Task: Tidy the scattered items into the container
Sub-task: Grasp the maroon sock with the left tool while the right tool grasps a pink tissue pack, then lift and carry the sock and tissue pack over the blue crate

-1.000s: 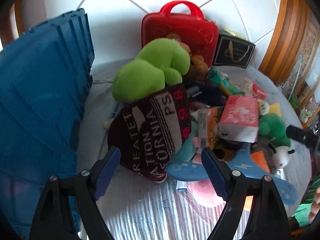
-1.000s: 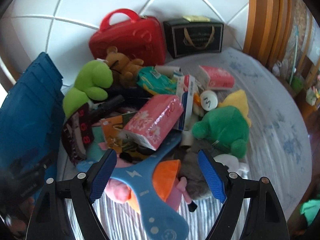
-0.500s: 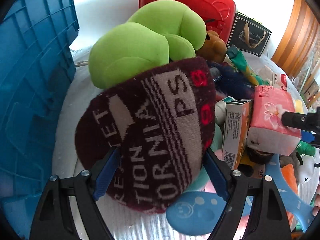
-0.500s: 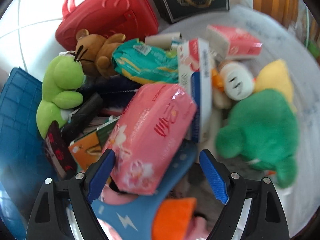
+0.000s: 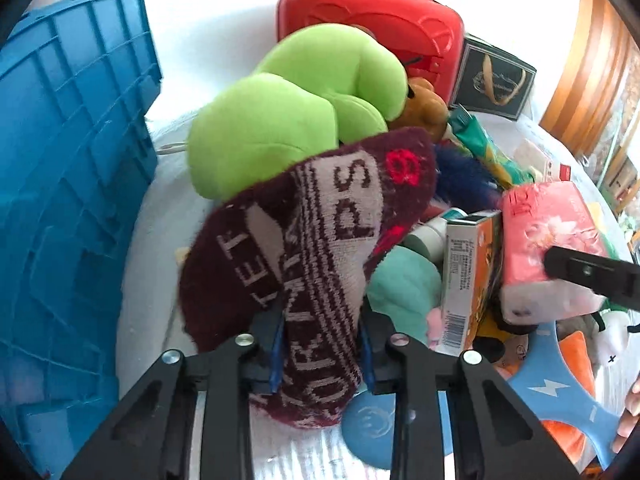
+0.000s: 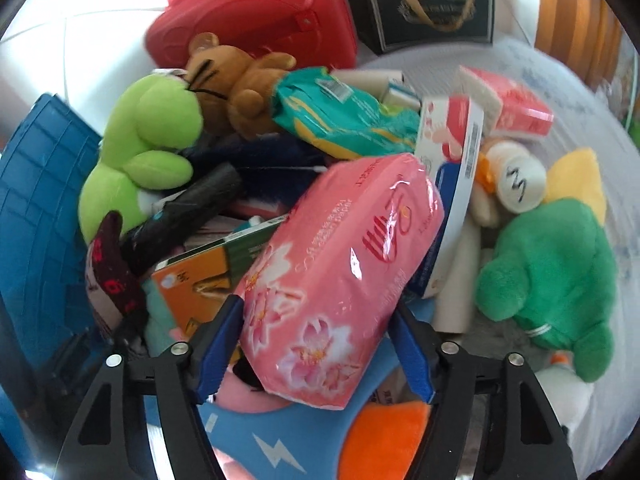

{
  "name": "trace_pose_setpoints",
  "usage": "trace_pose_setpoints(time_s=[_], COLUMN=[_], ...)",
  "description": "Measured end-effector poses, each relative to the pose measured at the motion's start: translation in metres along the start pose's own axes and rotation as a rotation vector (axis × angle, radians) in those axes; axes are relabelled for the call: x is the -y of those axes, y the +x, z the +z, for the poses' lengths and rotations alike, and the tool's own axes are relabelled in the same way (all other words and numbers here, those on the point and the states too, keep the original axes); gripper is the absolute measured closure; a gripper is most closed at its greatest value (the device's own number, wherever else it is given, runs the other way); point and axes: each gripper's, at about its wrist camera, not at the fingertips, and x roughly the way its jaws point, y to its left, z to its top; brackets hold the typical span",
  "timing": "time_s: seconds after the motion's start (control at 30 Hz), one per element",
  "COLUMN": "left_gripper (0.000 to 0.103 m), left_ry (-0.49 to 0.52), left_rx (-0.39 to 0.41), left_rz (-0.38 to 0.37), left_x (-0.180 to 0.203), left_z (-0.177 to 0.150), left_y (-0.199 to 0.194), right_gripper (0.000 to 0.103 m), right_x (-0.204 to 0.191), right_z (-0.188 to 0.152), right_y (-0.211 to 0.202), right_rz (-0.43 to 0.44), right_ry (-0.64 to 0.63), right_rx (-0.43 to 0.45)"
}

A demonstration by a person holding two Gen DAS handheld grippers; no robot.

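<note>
My left gripper (image 5: 320,352) is shut on a maroon knit hat (image 5: 308,240) with pale lettering, pinching its lower edge in the pile. The blue crate (image 5: 68,184) stands to the left. My right gripper (image 6: 316,348) has its blue pads against both sides of a pink tissue pack (image 6: 340,272), which lies on top of the heap; the pack (image 5: 548,236) and one right finger also show in the left wrist view. A lime green plush (image 5: 296,108) lies just behind the hat.
A red case (image 6: 256,12) and a black gift box (image 6: 424,4) stand at the back wall. A brown bear (image 6: 236,80), teal pack (image 6: 344,116), orange box (image 6: 200,284), dark green plush (image 6: 552,284), blue paddle (image 6: 280,436) and other items are heaped on the grey cloth.
Both grippers moved in and closed: the left onto the knit hat, the right onto the pink tissue pack.
</note>
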Motion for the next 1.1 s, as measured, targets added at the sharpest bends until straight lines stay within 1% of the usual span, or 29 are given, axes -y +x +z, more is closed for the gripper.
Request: trace_pose_setpoints(time_s=[0.1,0.2,0.37,0.53,0.6,0.73,0.83,0.93,1.1], left_gripper=[0.075,0.075,0.075,0.075,0.075,0.075,0.075,0.075,0.075], left_ry=[-0.004,0.024,0.026,0.015,0.015,0.006,-0.01,-0.016,-0.058], left_rx=[0.059,0.167,0.287,0.37,0.397,0.441,0.474,0.516,0.578], left_rz=[0.02,0.037,0.03,0.029,0.04,0.061,0.078,0.116,0.185], left_x=[0.0,0.005,0.012,0.013,0.014,0.003,-0.009,-0.02,-0.057], left_z=[0.002,0.008,0.019,0.022,0.023,0.021,0.022,0.022,0.024], left_y=[-0.025,-0.064,-0.122,-0.17,-0.184,-0.214,-0.236,-0.258,-0.299], right_gripper=[0.036,0.036,0.036,0.036,0.036,0.036,0.036,0.036,0.036], right_x=[-0.011,-0.025,-0.044,-0.065,-0.074,-0.093,-0.112,-0.134,-0.182], right_z=[-0.003,-0.004,-0.004,-0.007,-0.009,-0.014,-0.017,-0.017,-0.015], right_y=[-0.022,-0.047,-0.091,-0.141,-0.16,-0.189,-0.206,-0.22,-0.239], right_rz=[0.0,-0.003,-0.009,-0.041,-0.053,-0.055,-0.046,-0.026,0.031], right_ry=[-0.047,-0.098,-0.159,-0.238,-0.269,-0.32,-0.364,-0.409,-0.486], right_rx=[0.055,0.116,0.228,0.356,0.403,0.477,0.523,0.559,0.612])
